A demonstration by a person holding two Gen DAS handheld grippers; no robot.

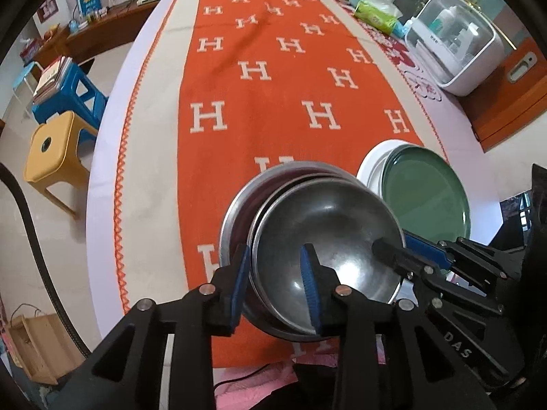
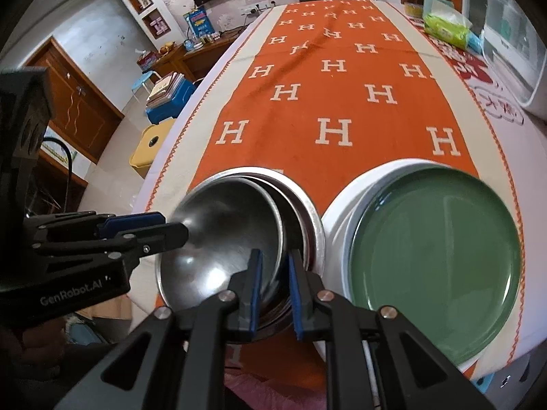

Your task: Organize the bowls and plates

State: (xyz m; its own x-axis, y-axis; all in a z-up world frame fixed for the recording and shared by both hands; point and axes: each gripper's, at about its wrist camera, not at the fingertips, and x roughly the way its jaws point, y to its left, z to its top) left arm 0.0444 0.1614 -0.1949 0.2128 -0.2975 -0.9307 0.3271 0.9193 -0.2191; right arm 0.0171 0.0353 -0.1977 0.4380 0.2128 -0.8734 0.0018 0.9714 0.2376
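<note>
A stack of steel bowls (image 1: 328,235) (image 2: 232,239) stands near the front edge of the orange H-patterned cloth (image 1: 273,102) (image 2: 335,102). The top bowl sits tilted in the ones below. My left gripper (image 1: 278,283) straddles the left rims of the stack, one finger inside the top bowl, one outside. My right gripper (image 2: 275,294) straddles the right rims the same way. It also shows in the left wrist view (image 1: 393,249), and the left gripper in the right wrist view (image 2: 171,229). A green plate (image 1: 427,198) (image 2: 434,266) lies on a white plate (image 1: 372,167) (image 2: 338,218) right of the bowls.
A white appliance with clear lid (image 1: 458,48) (image 2: 512,51) and a green tissue pack (image 1: 376,13) (image 2: 444,27) stand at the table's right side. A yellow stool (image 1: 51,150) (image 2: 150,147) and a blue stool (image 1: 71,95) (image 2: 167,102) stand on the floor left of the table.
</note>
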